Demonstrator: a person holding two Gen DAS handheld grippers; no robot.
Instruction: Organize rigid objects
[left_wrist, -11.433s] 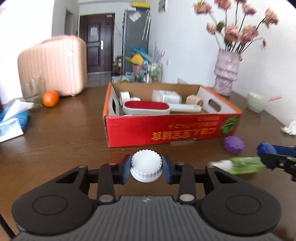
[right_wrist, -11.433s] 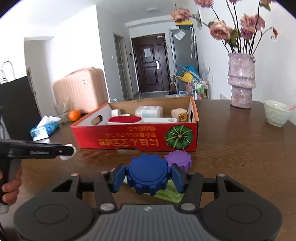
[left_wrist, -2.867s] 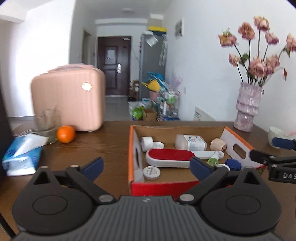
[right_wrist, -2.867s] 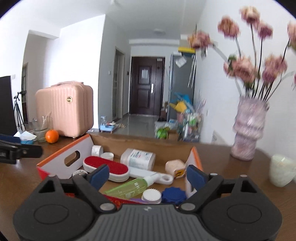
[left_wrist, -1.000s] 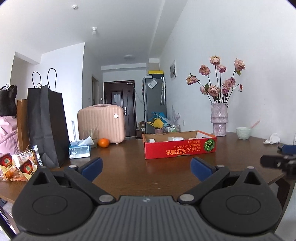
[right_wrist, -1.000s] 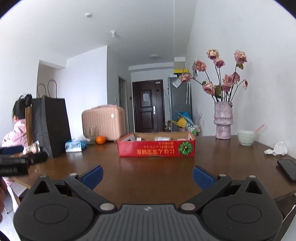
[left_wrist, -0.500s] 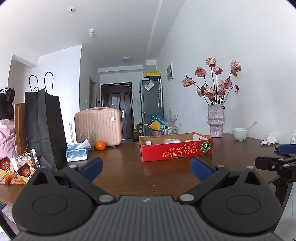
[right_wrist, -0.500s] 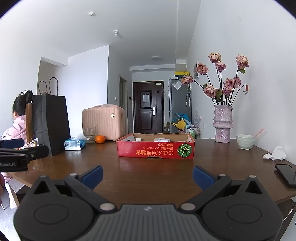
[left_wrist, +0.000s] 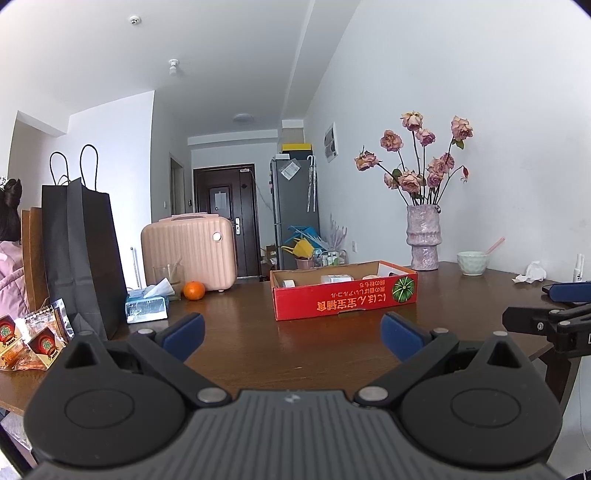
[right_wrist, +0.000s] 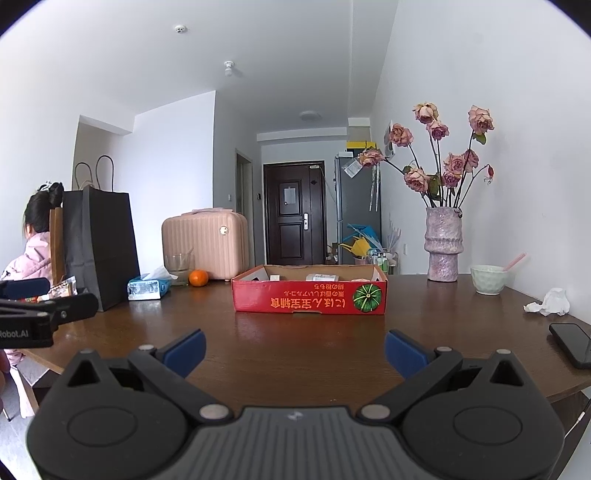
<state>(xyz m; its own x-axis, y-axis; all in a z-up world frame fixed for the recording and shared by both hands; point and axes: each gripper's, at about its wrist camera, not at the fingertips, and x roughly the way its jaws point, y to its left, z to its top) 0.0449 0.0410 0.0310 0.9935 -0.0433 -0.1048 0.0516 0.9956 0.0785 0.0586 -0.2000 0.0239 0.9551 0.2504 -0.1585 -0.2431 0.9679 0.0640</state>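
Note:
A red cardboard box (left_wrist: 345, 301) stands in the middle of the brown table and also shows in the right wrist view (right_wrist: 308, 297). Small items lie inside it, mostly hidden by its front wall. My left gripper (left_wrist: 291, 334) is open and empty, held back near the table's front edge, well short of the box. My right gripper (right_wrist: 293, 352) is open and empty at the same distance. Each gripper shows at the edge of the other's view: the right one (left_wrist: 546, 317) and the left one (right_wrist: 48, 310).
Left of the box are a pink suitcase (left_wrist: 190, 253), an orange (left_wrist: 194, 290), a glass (right_wrist: 177, 267), a tissue pack (left_wrist: 146, 302), a black paper bag (left_wrist: 83, 254) and snack packets (left_wrist: 31, 338). Right are a vase of roses (right_wrist: 443, 243), a bowl (right_wrist: 487, 278), a crumpled tissue (right_wrist: 552, 302) and a phone (right_wrist: 572, 343). A person (right_wrist: 33, 236) sits at left.
Both grippers have drawn a little further back from the box over the last second and stay open and empty. Earlier they held caps and let them go in the box.

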